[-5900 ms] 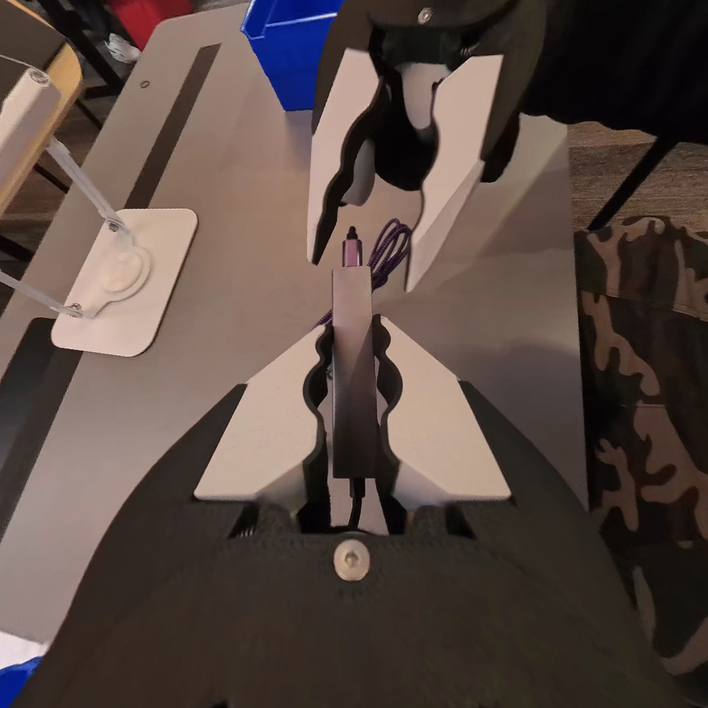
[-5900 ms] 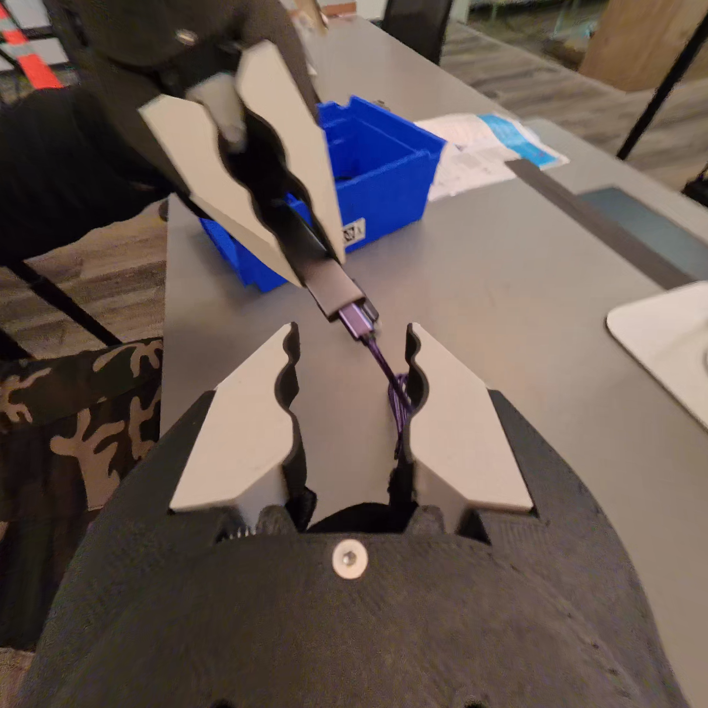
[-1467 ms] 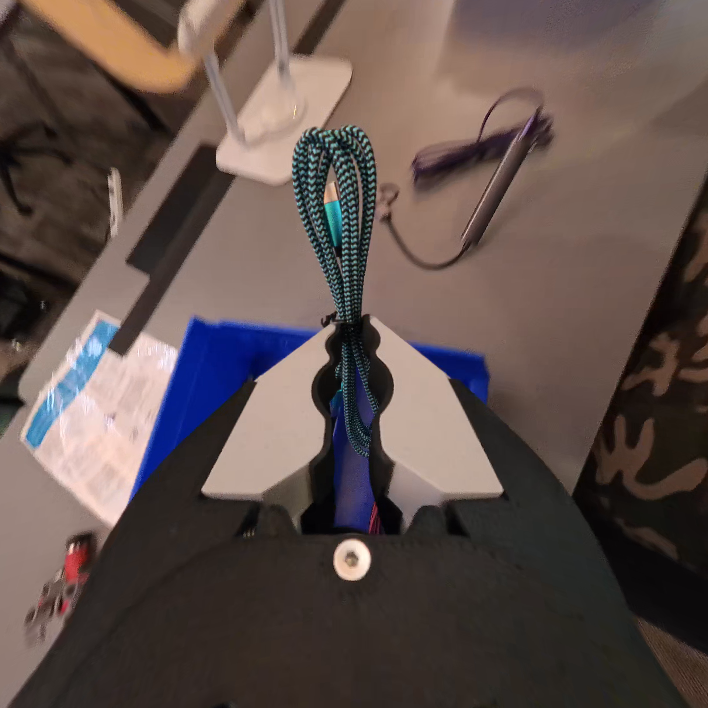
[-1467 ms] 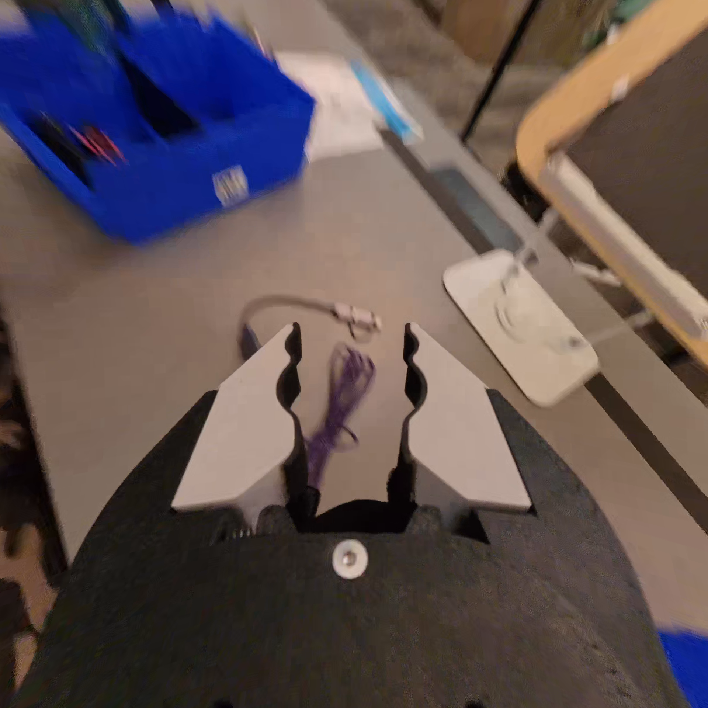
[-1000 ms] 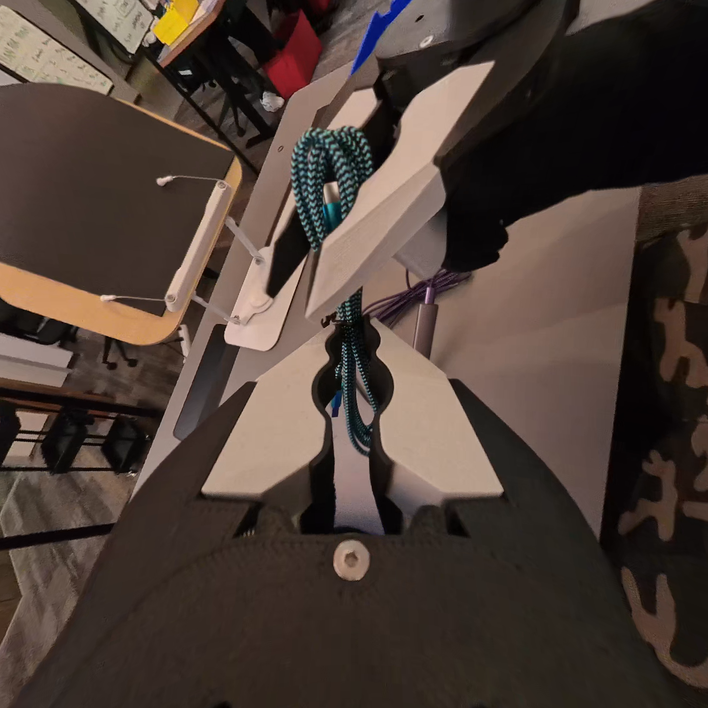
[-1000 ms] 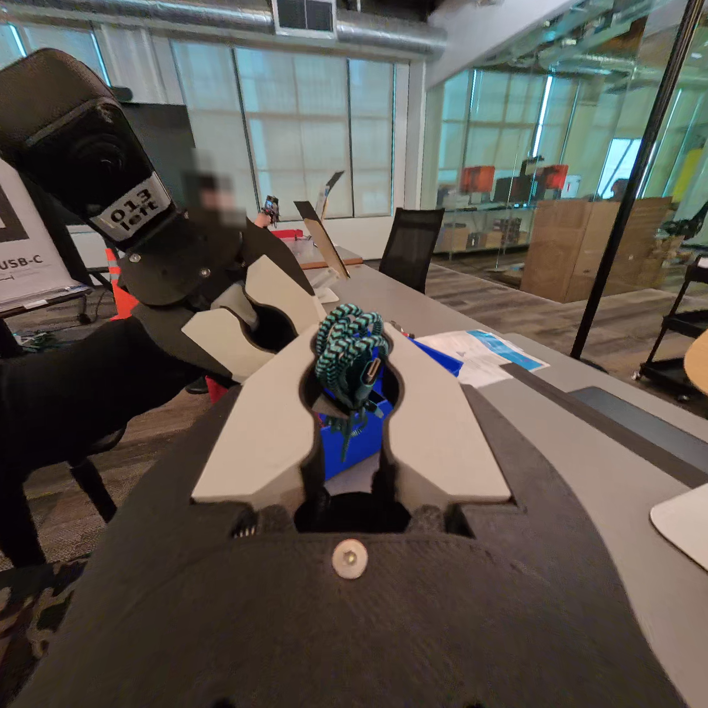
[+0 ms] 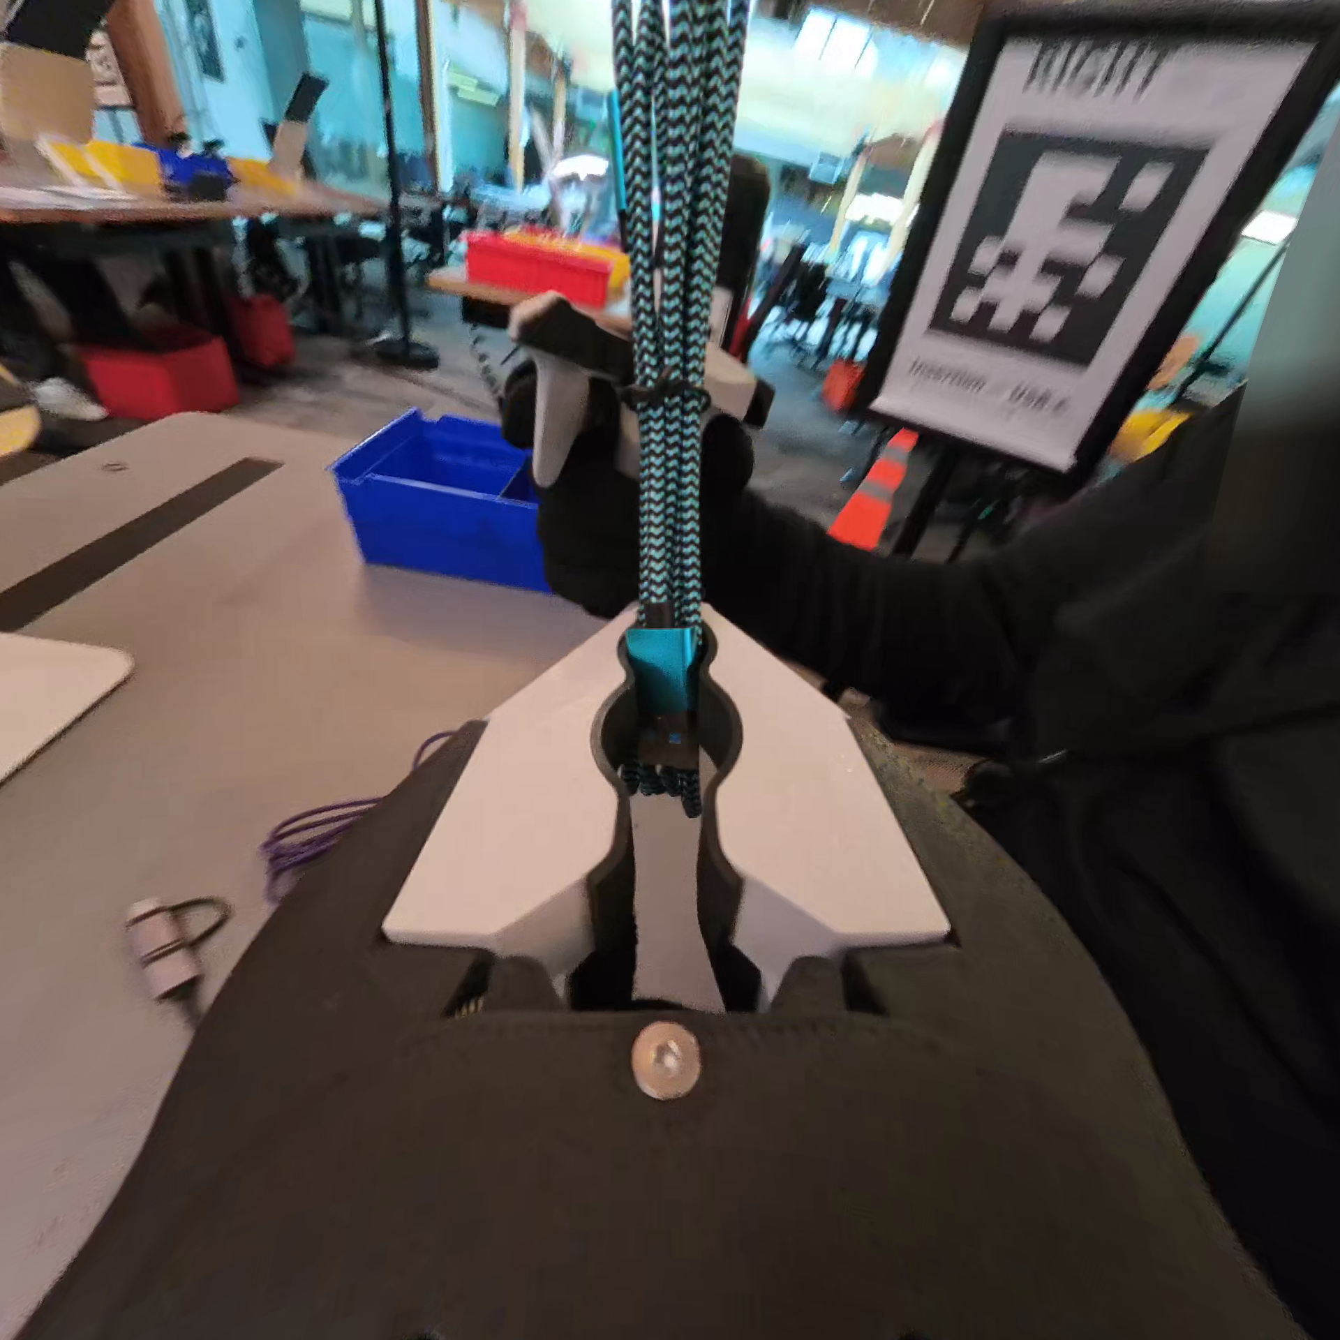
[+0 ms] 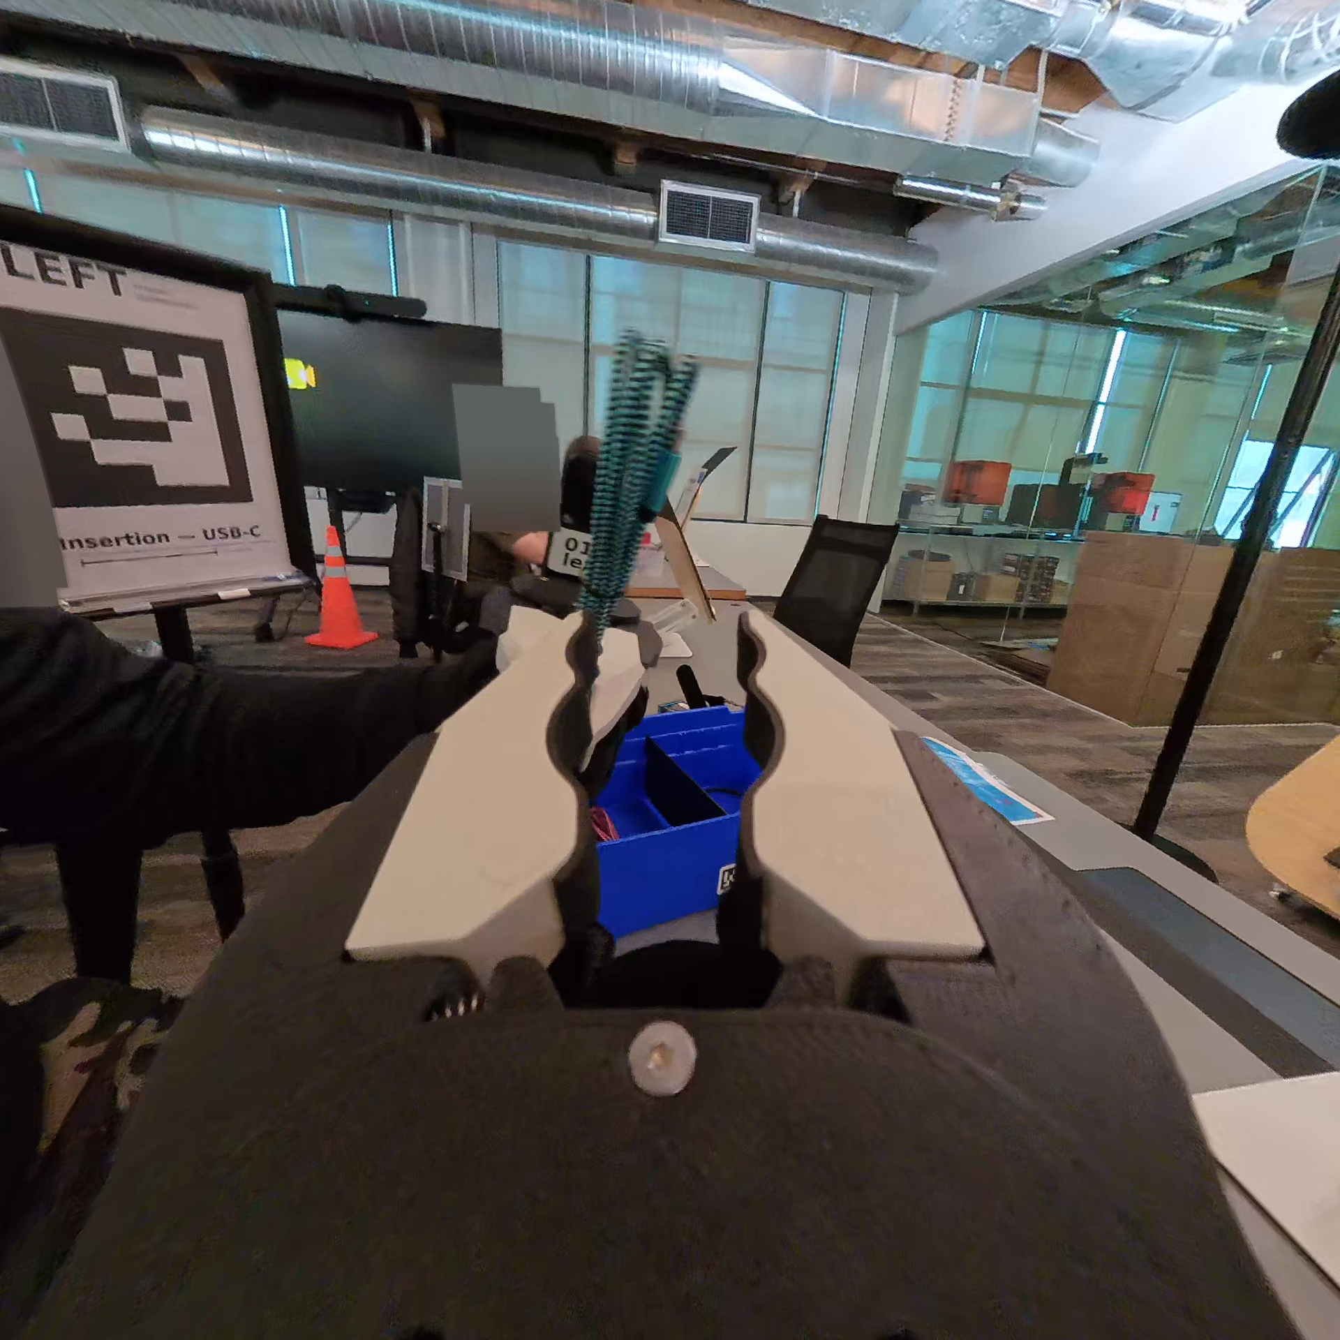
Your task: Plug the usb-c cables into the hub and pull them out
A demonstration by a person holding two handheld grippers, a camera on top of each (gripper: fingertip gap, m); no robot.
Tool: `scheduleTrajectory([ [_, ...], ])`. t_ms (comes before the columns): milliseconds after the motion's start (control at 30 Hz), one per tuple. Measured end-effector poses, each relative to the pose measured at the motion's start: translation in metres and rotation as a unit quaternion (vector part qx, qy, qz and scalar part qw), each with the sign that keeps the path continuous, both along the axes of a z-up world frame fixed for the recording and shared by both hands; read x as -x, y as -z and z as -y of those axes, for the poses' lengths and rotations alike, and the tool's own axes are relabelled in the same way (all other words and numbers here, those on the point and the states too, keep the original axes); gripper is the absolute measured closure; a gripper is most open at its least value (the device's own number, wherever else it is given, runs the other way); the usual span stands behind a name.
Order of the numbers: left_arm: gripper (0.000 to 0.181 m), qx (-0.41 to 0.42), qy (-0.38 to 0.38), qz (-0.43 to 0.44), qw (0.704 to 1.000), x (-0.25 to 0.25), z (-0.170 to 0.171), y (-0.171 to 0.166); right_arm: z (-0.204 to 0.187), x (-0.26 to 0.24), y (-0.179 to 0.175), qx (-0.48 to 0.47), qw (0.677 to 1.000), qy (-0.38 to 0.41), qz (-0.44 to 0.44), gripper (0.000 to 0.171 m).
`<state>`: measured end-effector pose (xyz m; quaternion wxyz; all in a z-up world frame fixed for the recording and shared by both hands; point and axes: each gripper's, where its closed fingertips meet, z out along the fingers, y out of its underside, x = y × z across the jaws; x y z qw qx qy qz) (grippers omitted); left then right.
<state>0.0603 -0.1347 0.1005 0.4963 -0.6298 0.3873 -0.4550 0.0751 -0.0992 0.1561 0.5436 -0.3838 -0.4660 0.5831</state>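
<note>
My left gripper [image 7: 667, 623] is shut on the teal plug [image 7: 663, 674] of a coiled teal-and-black braided cable [image 7: 671, 290], which stands straight up from the fingertips above the grey table [image 7: 254, 652]. My right gripper [image 8: 660, 631] is open and empty. Its fingers [image 7: 549, 420] show in the left wrist view behind the cable bundle. In the right wrist view the teal cable [image 8: 627, 493] rises from the left gripper's fingers [image 8: 616, 674] just beyond my left fingertip. A purple cable [image 7: 312, 834] and a grey plug on a short lead [image 7: 163, 943] lie on the table at left. The hub body is hidden.
A blue divided bin [image 7: 442, 500] stands on the table beyond the grippers, also in the right wrist view [image 8: 667, 834]. A white flat stand base [image 7: 43, 696] lies at far left. Papers [image 8: 979, 790] lie past the bin. A black-sleeved arm [image 7: 943, 616] crosses on the right. Across from one pair of fingers to the other is roughly 7 centimetres.
One second ago both grippers were shut on the teal cable bundle. The right gripper has opened and let go. The left now grips the teal plug, and both views have tilted up.
</note>
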Motion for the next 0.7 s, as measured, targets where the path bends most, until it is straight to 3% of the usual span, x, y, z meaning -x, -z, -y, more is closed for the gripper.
scheduleTrajectory([
  [67,0.175,0.028,0.025,0.044,0.998,-0.001,0.002,-0.001,0.003,0.006,0.000,-0.015,1.000,0.015,0.015,0.136],
  [167,0.175,0.052,0.061,0.083,0.993,-0.009,0.006,0.005,0.010,0.025,0.009,-0.006,0.998,0.018,0.053,0.123],
  [233,0.175,0.054,0.084,0.077,0.992,-0.019,0.012,0.014,0.022,0.038,0.015,0.006,0.998,-0.004,0.068,0.133],
  [267,0.175,0.056,0.090,0.079,0.991,-0.023,0.013,0.017,0.026,0.042,0.018,0.008,0.997,-0.009,0.074,0.152],
  [367,0.171,0.067,0.063,0.070,0.993,-0.025,0.002,0.028,0.027,0.050,0.025,0.002,0.995,-0.002,0.096,0.162],
  [467,0.122,0.060,-0.031,0.009,0.998,-0.005,-0.028,0.041,0.007,0.051,0.033,-0.054,0.986,0.090,0.132,0.164],
  [633,0.101,-0.027,-0.114,-0.009,0.993,0.017,-0.035,0.001,-0.036,0.046,0.048,-0.187,0.916,0.282,0.217,0.164],
  [700,0.108,-0.078,-0.138,-0.011,0.987,0.016,-0.030,-0.019,-0.043,0.046,0.050,-0.232,0.887,0.329,0.225,0.164],
])
